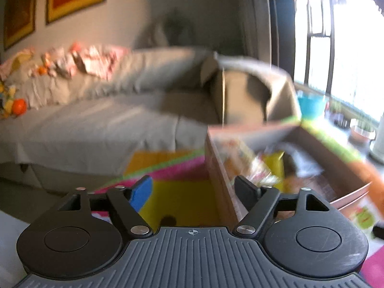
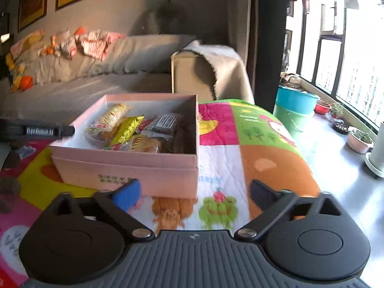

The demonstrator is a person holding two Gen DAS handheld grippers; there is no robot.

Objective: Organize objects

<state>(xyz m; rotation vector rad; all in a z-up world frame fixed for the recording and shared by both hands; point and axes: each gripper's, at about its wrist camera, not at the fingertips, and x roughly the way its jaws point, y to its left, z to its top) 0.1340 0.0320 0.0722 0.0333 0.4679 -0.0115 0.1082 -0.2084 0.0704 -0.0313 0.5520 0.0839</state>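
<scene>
Both claws stand spread and empty — the left gripper [image 1: 194, 189] at the pink box's [image 2: 124, 165] left wall, the right gripper [image 2: 194, 196] near its front. Snack packets [image 2: 127, 129] lie inside the box on the patchwork quilt [image 2: 264, 158].

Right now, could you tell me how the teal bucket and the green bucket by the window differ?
The teal bucket sits on top, nested in the green bucket, which stands on the floor. The teal bucket's rim is wider; the green bucket shows only its lower wall and a thin wire handle. Both are plastic and upright.
</scene>
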